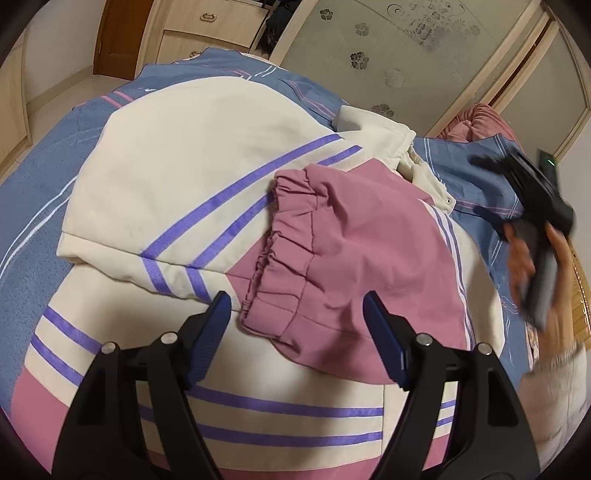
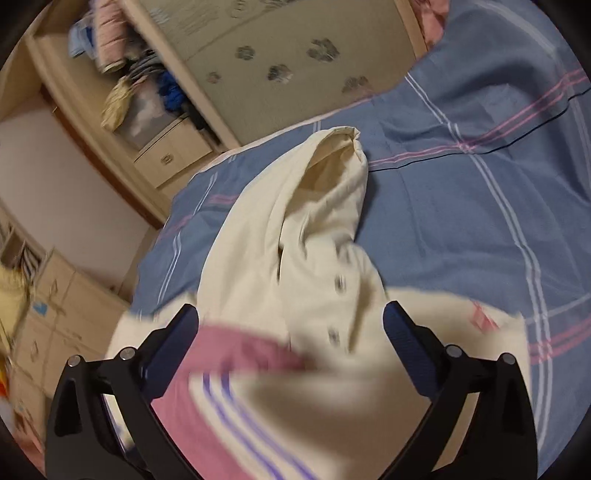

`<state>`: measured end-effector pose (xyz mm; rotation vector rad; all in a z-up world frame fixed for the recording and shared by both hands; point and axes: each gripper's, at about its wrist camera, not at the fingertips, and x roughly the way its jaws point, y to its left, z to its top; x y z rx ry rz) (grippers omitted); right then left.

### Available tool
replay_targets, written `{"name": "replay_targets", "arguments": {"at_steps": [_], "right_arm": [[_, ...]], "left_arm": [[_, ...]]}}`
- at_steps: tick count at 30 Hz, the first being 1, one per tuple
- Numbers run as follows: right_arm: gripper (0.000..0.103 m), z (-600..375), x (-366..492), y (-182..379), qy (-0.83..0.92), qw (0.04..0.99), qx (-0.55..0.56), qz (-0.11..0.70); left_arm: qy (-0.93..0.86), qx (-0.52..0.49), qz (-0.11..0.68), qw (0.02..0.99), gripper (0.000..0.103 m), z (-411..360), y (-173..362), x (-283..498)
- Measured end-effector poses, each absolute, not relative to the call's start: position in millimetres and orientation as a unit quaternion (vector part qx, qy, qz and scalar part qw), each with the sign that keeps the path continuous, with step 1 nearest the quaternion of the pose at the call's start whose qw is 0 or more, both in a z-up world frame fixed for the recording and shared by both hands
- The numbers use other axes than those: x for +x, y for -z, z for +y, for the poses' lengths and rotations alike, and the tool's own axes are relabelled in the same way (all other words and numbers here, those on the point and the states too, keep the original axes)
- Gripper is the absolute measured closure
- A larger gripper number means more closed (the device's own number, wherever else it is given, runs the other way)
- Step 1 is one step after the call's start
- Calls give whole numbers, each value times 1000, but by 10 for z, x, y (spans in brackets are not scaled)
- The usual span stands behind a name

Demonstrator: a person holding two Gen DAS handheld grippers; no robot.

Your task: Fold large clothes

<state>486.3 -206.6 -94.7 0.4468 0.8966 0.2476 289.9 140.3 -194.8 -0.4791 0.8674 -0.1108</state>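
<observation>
A large cream jacket (image 1: pixel 192 155) with pink panels and purple stripes lies spread on the bed. Its pink sleeve (image 1: pixel 354 258) is folded across the body, the gathered cuff (image 1: pixel 280 251) pointing left. My left gripper (image 1: pixel 295 301) hovers open just above the cuff, with its blue pads (image 1: pixel 214 332) clear of the cloth. In the left wrist view my right gripper (image 1: pixel 535 206) is off to the right, blurred, held by a hand (image 1: pixel 521 266). The right wrist view shows my right gripper (image 2: pixel 291 308) wide open and holding nothing above the jacket's cream hood part (image 2: pixel 317 206), which has snap buttons.
The bed is covered by a blue sheet (image 2: pixel 461 221) with pink and white lines. A pink pillow (image 1: pixel 476 122) lies at its far right. A wardrobe with frosted flowered doors (image 1: pixel 388 44), drawers (image 1: pixel 207 18) and open shelves of clothes (image 2: pixel 140 85) stands behind. Cardboard boxes (image 2: pixel 48 325) sit on the floor.
</observation>
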Motion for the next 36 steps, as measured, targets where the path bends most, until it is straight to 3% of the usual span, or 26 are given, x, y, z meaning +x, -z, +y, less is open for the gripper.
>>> {"name": "replay_targets", "arguments": {"at_steps": [8,13,14,15,17,20,26,29,31,32,33,35,36], "right_arm": [[2,-1740,5958,1394,-83,841,255,470],[2,-1248,6196,1557,-45,860,154,484],[22,-1213,6182,1616,-44,861,153,483],[54,-1214,6151,1630,-53,863,162,475],[85,-1257,6075,1528,-60,872,174,454],[93,-1371,5706,1107,-119,898,193,376],[94,-1393,3983,489,-263,924,82,266],[93,-1358,2989,645,-298,915,-3,273],[85,-1350,2507,897,-287,906,-65,304],[74,-1371,2264,1043,-276,903,-99,315],[50,-1421,2102,1143,-268,901,-110,324],[21,-1642,1826,1293,-238,903,-93,345],[20,-1760,1743,1322,-234,902,-75,356]], "left_arm": [[56,-242,437,865,27,1444,2078,2974],[55,-237,438,865,25,1436,2096,2991],[56,-238,438,865,25,1439,2096,2998],[56,-239,438,865,25,1443,2097,3000],[56,-243,438,864,25,1452,2099,2996],[53,-240,438,865,25,1437,2097,3003],[51,-275,431,858,25,1604,2000,2907],[15,-288,392,873,22,1840,1815,2750],[-8,-295,371,880,21,1968,1722,2641],[-14,-301,363,882,20,2029,1686,2589],[-15,-307,357,882,20,2077,1661,2547],[-16,-313,351,882,20,2138,1632,2509],[-16,-313,351,882,20,2144,1623,2512]]}}
